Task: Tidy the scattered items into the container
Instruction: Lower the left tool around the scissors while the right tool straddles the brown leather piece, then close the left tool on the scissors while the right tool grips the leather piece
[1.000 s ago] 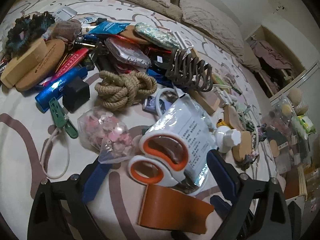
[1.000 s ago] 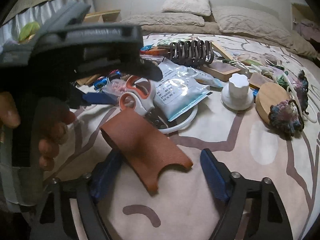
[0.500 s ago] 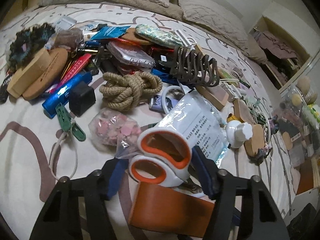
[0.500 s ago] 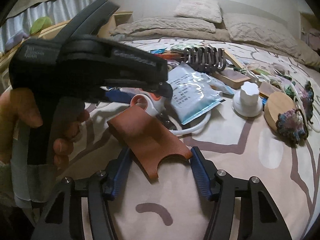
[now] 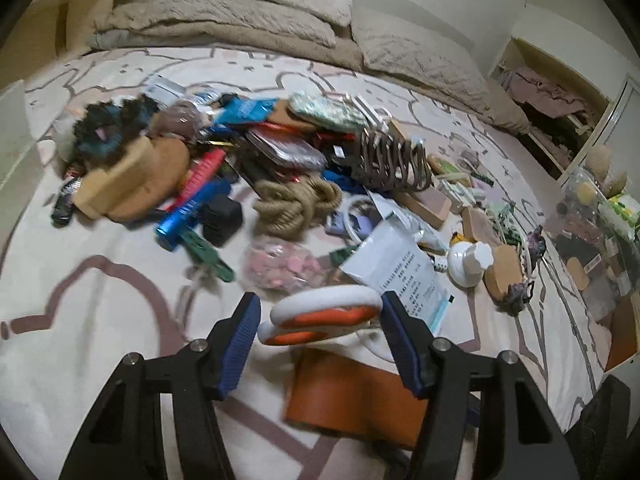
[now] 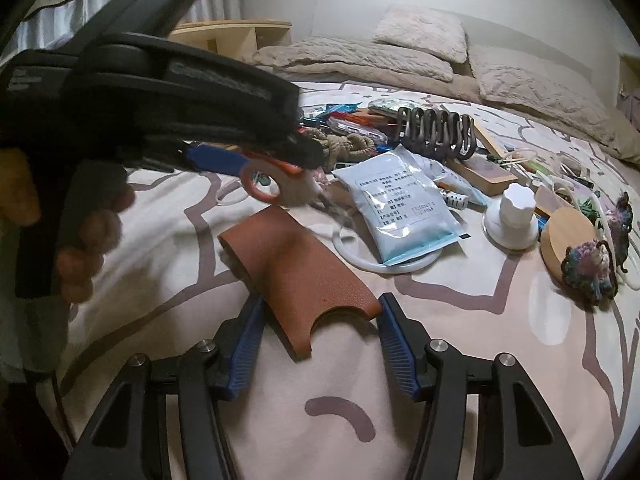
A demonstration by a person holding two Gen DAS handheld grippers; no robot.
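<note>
We see the scissors [image 5: 320,318], with white and orange handles, caught by their handle loops between the blue pads of the left hand-held gripper [image 5: 318,320]; its jaws have just closed in on them and now stay clamped on the loops. In the right wrist view the scissors [image 6: 266,180] hang clear of the bed cover, raised above the clutter, with a person's hand [image 6: 86,236] wrapped round the black grip of that tool.

Just below them lies the brown leather sleeve [image 6: 298,276], flat on the bed [image 6: 480,344]. The right hand-held gripper [image 6: 318,334] has its jaws set either side of the sleeve's notched near end; they have just been closing, and the right pad looks to touch the corner of the sleeve while the left pad stands just beside its edge, so we cannot tell whether it truly grips.

Beyond the sleeve we find a white ring [image 6: 384,266] under a sealed white packet [image 6: 400,204], then a white knobbed cap [image 6: 514,216] and a round wooden disc [image 6: 568,236] with a dark crocheted scrunchie [image 6: 588,272] on it. Farther back sit a brown claw hair clip [image 5: 394,162], a knot of rope [image 5: 296,204], a bag of pink pieces [image 5: 286,266], a blue tube [image 5: 192,212] and a green clothes peg [image 5: 208,256]. A clear container [image 5: 596,220] with things in it stands at the right edge of the bed in the left wrist view.
</note>
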